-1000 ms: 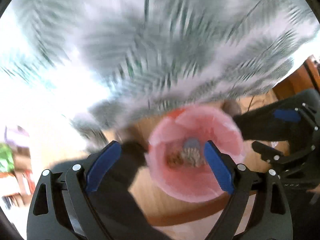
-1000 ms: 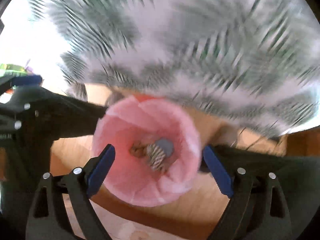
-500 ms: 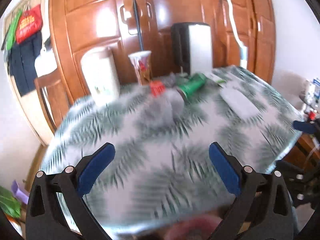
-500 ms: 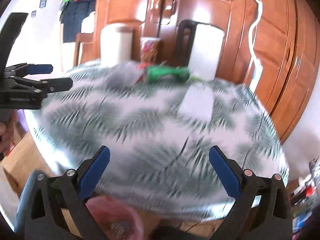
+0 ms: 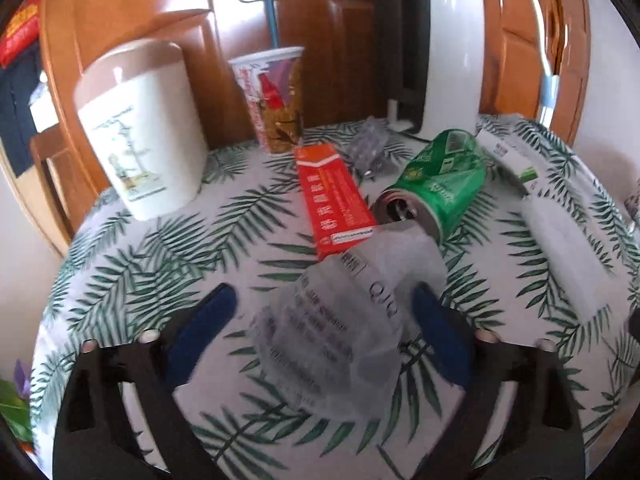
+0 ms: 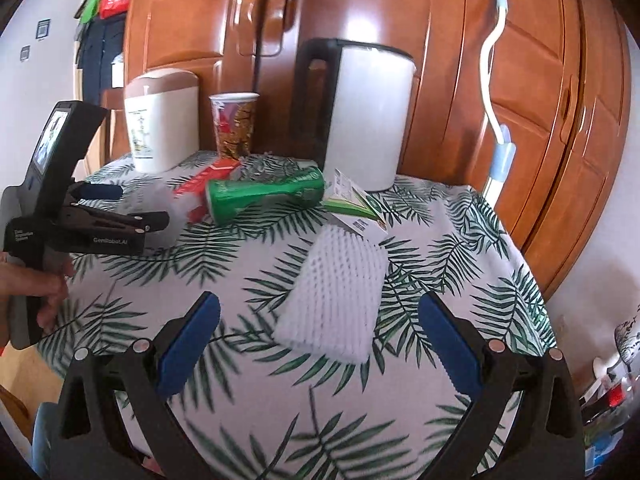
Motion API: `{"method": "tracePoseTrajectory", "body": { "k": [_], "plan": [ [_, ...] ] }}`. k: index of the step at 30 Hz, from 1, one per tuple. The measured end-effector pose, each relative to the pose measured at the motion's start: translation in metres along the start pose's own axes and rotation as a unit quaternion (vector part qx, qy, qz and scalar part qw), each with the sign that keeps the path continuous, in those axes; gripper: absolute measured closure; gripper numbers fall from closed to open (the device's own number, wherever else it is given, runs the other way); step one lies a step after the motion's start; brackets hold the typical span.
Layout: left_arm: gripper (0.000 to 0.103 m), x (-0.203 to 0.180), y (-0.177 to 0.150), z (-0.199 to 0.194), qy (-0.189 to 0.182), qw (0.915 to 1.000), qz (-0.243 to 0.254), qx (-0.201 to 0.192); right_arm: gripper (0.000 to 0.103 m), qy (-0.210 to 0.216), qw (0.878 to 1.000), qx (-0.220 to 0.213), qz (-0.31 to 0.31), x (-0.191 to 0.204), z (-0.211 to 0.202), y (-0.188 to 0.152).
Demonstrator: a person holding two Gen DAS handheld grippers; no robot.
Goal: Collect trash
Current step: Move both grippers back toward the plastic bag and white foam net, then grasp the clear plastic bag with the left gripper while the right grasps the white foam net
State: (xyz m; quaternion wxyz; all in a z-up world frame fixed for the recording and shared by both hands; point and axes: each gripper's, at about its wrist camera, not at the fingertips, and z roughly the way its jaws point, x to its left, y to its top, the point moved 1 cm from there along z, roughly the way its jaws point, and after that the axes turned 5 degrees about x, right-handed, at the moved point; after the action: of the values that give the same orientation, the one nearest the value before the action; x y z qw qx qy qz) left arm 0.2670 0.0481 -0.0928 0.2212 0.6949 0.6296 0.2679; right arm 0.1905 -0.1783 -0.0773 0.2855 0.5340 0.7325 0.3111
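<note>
On the palm-leaf tablecloth [image 5: 132,280] lies a clear printed plastic wrapper [image 5: 340,312]. My left gripper [image 5: 324,320] hovers around it with its jaws closing, and the blue pads [image 5: 204,328] stand apart from it. Behind it are a red carton [image 5: 336,200], a dented green can [image 5: 436,184] on its side and a blister pack [image 5: 368,148]. A white foam net sleeve [image 6: 336,292] lies between the wide-open jaws of my right gripper [image 6: 318,312], untouched. In the right wrist view the left gripper [image 6: 132,206] shows at the left, held by a hand [image 6: 40,284].
At the back of the table stand a white canister [image 5: 140,128], a paper cup [image 5: 276,100] and a white kettle [image 5: 432,52]. A green-white box [image 6: 352,204] lies by the can. Wooden cabinet doors [image 6: 520,80] rise behind. The table edge curves close below both grippers.
Both grippers have risen from over the pink-lined bin to above the tabletop and moved in on the trash. The wrapper now sits between the left jaws, the foam net between the right.
</note>
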Motion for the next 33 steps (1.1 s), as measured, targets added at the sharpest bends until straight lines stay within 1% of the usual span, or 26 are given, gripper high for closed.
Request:
{"method": "tracePoseTrajectory", "body": {
  "k": [1, 2, 9, 14, 15, 17, 18, 20, 21, 22, 23, 24, 26, 29, 30, 33],
  "plan": [
    [0.024, -0.001, 0.0, 0.003, 0.001, 1.0, 0.001, 0.008, 0.005, -0.002, 1.0, 0.011, 0.003, -0.001, 0.008, 0.003],
    [0.036, -0.001, -0.001, 0.005, 0.003, 0.9999, 0.001, 0.015, 0.005, -0.002, 1.0, 0.017, 0.007, -0.001, 0.013, 0.004],
    [0.04, -0.003, -0.006, 0.002, 0.003, 0.9998, 0.008, 0.018, 0.005, -0.012, 0.996, 0.083, 0.042, -0.015, 0.062, 0.018],
    [0.039, -0.004, -0.006, 0.003, 0.003, 0.9997, 0.013, 0.022, 0.005, -0.03, 0.993, 0.11, 0.025, -0.013, 0.08, 0.022],
    [0.039, -0.004, -0.005, 0.004, 0.003, 0.9996, 0.013, 0.023, 0.006, -0.025, 0.992, 0.124, 0.022, -0.013, 0.086, 0.021],
    [0.039, -0.005, -0.005, 0.004, 0.001, 0.9996, 0.016, 0.024, 0.026, -0.014, 0.991, 0.134, 0.023, -0.013, 0.091, 0.021],
    [0.039, -0.004, -0.005, 0.004, 0.001, 0.9996, 0.016, 0.025, 0.028, -0.005, 0.991, 0.133, 0.025, -0.014, 0.091, 0.02],
    [0.04, -0.005, -0.005, 0.004, 0.001, 0.9995, 0.018, 0.027, 0.041, 0.012, 0.991, 0.133, 0.029, -0.015, 0.091, 0.02],
    [0.04, -0.005, -0.005, 0.004, 0.001, 0.9995, 0.019, 0.027, 0.044, 0.019, 0.991, 0.132, 0.028, -0.014, 0.091, 0.019],
    [0.04, -0.006, -0.005, 0.004, -0.001, 0.9995, 0.02, 0.026, 0.053, 0.025, 0.991, 0.13, 0.021, -0.012, 0.089, 0.018],
    [0.042, -0.006, -0.005, 0.004, -0.001, 0.9994, 0.021, 0.026, 0.074, 0.03, 0.991, 0.127, 0.017, -0.009, 0.088, 0.018],
    [0.042, -0.007, -0.005, 0.003, -0.002, 0.9994, 0.023, 0.025, 0.077, 0.031, 0.992, 0.126, 0.012, -0.007, 0.087, 0.017],
    [0.044, -0.007, -0.007, 0.002, -0.007, 0.9994, 0.023, 0.023, 0.079, 0.026, 0.992, 0.123, -0.002, -0.002, 0.085, 0.017],
    [0.046, -0.007, -0.008, 0.0, -0.014, 0.9994, 0.023, 0.02, 0.08, 0.053, 0.992, 0.119, 0.003, -0.003, 0.083, 0.016],
    [0.046, -0.006, -0.008, -0.001, -0.018, 0.9995, 0.021, 0.018, 0.08, 0.063, 0.992, 0.111, 0.008, -0.004, 0.079, 0.016],
    [0.047, -0.003, -0.011, -0.009, -0.03, 0.9995, 0.011, 0.003, 0.081, 0.065, 0.994, 0.085, 0.004, 0.0, 0.064, 0.015]
  ]
}}
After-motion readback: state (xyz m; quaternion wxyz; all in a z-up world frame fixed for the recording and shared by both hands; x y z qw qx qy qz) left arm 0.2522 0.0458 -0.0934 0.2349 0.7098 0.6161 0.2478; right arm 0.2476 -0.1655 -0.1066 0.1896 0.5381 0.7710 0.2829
